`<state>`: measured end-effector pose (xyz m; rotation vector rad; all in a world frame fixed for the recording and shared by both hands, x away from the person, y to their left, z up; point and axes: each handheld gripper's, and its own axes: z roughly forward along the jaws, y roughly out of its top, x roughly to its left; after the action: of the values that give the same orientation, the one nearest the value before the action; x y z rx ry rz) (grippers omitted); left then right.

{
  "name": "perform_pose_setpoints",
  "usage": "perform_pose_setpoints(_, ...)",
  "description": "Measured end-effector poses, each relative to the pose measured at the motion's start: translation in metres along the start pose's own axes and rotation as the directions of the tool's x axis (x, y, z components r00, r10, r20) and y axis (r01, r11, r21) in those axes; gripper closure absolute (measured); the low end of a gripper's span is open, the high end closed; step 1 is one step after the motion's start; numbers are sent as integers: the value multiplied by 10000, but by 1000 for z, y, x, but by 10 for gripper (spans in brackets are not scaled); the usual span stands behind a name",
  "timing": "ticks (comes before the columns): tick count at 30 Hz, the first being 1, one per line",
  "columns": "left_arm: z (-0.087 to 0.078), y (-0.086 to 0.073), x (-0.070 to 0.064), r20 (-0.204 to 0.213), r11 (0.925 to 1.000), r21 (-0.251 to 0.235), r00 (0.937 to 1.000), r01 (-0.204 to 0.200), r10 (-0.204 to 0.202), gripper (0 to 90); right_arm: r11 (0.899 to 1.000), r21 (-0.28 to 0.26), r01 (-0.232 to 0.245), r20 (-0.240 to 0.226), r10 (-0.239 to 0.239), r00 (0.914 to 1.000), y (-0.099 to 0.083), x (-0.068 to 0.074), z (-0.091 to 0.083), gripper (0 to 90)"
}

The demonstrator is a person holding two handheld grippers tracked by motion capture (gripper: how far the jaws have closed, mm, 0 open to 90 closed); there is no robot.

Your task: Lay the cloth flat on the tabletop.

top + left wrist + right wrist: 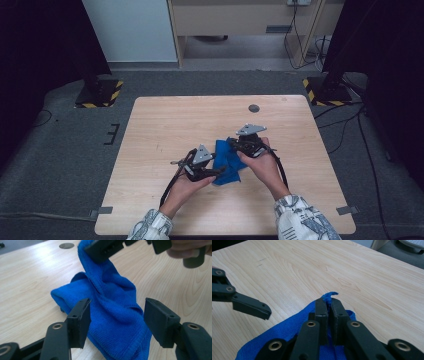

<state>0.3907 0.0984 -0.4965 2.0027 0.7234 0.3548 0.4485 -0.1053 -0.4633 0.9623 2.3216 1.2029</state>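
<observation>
R gripper [329,305] jaws pinched tight on a corner of the blue cloth [110,312], lifting that corner off the wooden table [165,120]; a tuft pokes out past the tips. L gripper [116,320] jaws wide apart, cloth bulk lying betw. them, just ahead and below, not yet touched as far as I can tell. Cloth sits mid-table, rumpled, long axis running from L gripper up toward R. L is nearer the slack end; prob. closes on it next.
</observation>
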Motion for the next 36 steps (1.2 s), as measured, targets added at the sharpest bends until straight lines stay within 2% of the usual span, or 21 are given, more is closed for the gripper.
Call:
perform_pose_setpoints(14,24,-9,-5,139,9979,620,9998,-162,154,357,10000,-35,24,-72,-24,10000,0,3,-1,858)
perform_pose_setpoints(15,24,-9,-4,71,9976,657,9997,-238,234,427,10000,-12,30,-102,-31,9999,0,3,-1,858)
perform_pose_setpoints(16,25,-9,-3,-11,9974,668,9996,-278,279,427,10000,-12,30,-102,-31,9999,0,3,-1,858)
perform_pose_setpoints(19,26,-10,-2,-168,9970,693,9992,-348,360,567,10000,-14,86,-111,-86,9999,-1,4,-2,858)
perform_pose_setpoints(20,26,-10,-1,-149,9973,660,9994,-310,321,618,9999,-6,123,-129,-123,9998,-2,4,-2,858)
perform_pose_setpoints(21,25,-9,1,-165,9976,655,9996,-235,246,714,10000,-27,78,-144,-78,9999,-3,5,-3,858)
perform_pose_setpoints(25,21,-5,5,-205,9991,412,9998,35,-27,800,9999,-51,103,-141,-103,9998,-6,5,-4,858)
perform_pose_setpoints(30,11,-3,16,-663,9988,-10,9966,483,-483,830,9999,-123,35,-129,-36,9999,-11,2,-9,860)
perform_pose_setpoints(34,4,-5,29,-990,9952,-197,9904,954,-969,835,9998,-172,-51,19,52,10000,-14,-3,-15,862)
perform_pose_setpoints(36,1,-6,34,-1115,9942,-163,9880,1059,-1070,836,9998,-176,-128,189,131,9997,-16,-6,-17,864)
